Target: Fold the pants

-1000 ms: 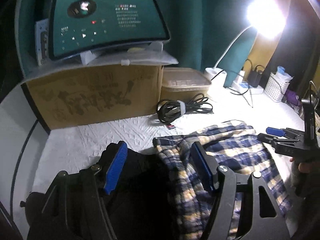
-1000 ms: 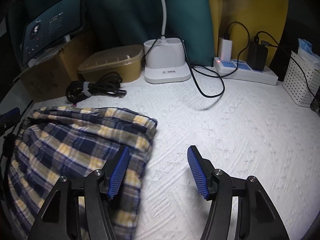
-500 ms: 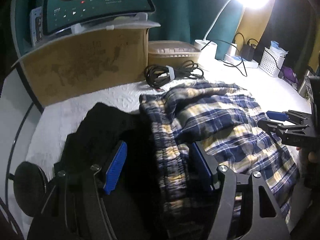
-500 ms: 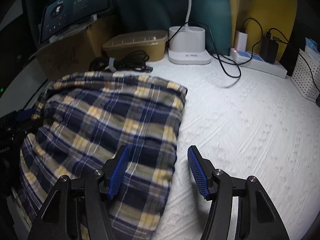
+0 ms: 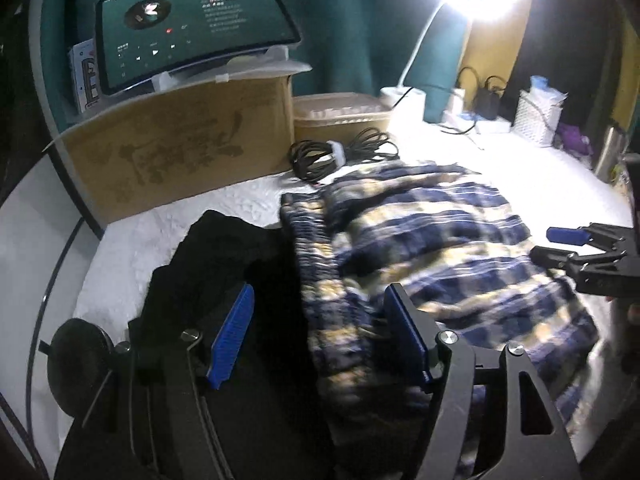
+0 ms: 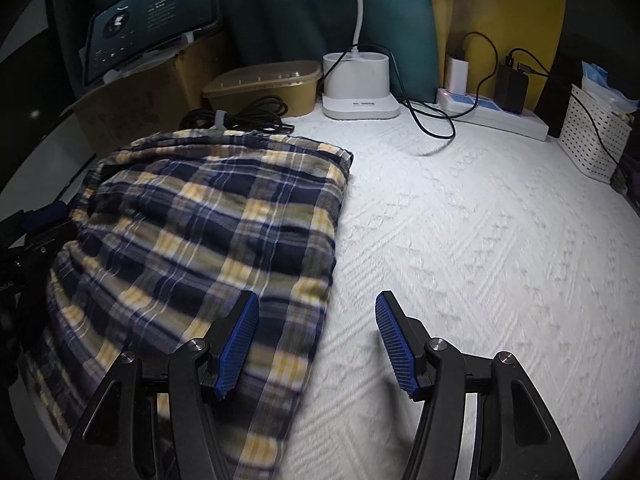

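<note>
Blue and yellow plaid pants [image 5: 420,232] lie in a rumpled folded heap on the white textured cover [image 6: 460,240]. My left gripper [image 5: 320,336] is open above the gathered waistband, where the plaid meets a black garment [image 5: 224,256]; neither pad presses on cloth. My right gripper [image 6: 316,340] is open over the right edge of the pants [image 6: 200,220], its left finger above plaid, its right finger above bare cover. Each gripper shows in the other's view: the right gripper [image 5: 560,244] at the far side, the left gripper [image 6: 40,220] at the waistband side.
A cardboard box [image 5: 180,160] bearing a lit tablet [image 5: 192,48] stands at the back left. Beside it are a lidded tub [image 5: 340,116] and a coiled cable [image 5: 340,152]. A lamp base [image 6: 360,84], a power strip [image 6: 492,112] and a white basket [image 6: 596,140] line the back.
My right gripper has slid left until its left finger hangs over the pants' edge. My left gripper has drawn back, so more of the waistband and the black garment shows.
</note>
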`<action>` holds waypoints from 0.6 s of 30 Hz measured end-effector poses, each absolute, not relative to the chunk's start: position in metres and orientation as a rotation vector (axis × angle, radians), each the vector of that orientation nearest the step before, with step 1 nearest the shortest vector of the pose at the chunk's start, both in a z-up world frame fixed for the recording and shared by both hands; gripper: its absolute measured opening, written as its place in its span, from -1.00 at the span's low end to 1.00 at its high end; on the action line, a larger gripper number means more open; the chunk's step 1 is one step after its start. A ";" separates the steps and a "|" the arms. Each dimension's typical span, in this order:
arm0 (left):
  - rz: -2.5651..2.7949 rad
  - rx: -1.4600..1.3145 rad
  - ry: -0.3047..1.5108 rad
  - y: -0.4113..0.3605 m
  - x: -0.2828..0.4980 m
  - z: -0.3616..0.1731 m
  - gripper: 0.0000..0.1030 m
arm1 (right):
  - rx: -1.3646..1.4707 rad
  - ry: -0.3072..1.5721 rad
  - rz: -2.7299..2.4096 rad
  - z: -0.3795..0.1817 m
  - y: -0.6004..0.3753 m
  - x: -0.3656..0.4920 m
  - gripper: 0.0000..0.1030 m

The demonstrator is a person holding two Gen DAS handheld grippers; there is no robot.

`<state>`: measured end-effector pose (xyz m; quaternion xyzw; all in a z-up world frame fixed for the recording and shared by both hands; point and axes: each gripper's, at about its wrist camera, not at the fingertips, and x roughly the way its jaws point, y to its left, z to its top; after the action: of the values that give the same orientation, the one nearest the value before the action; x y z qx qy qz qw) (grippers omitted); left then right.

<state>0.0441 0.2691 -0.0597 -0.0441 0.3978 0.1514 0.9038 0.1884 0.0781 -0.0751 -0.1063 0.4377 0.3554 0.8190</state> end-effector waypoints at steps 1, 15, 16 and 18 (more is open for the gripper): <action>0.306 -0.091 0.821 0.267 0.042 -0.059 0.33 | -0.226 0.931 0.761 -0.075 0.077 0.185 0.21; 0.315 -0.155 0.858 0.262 0.022 -0.085 0.34 | -0.254 0.936 0.781 -0.087 0.051 0.147 0.21; 0.314 -0.157 0.856 0.263 0.021 -0.086 0.34 | -0.254 0.928 0.780 -0.087 0.048 0.145 0.22; 0.316 -0.152 0.854 0.263 0.021 -0.087 0.34 | -0.255 0.923 0.774 -0.088 0.044 0.144 0.23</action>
<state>0.0208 0.2627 -0.0868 -0.0734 0.4122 0.1525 0.8952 0.1440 0.0436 -0.0875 -0.1194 0.4331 0.3630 0.8163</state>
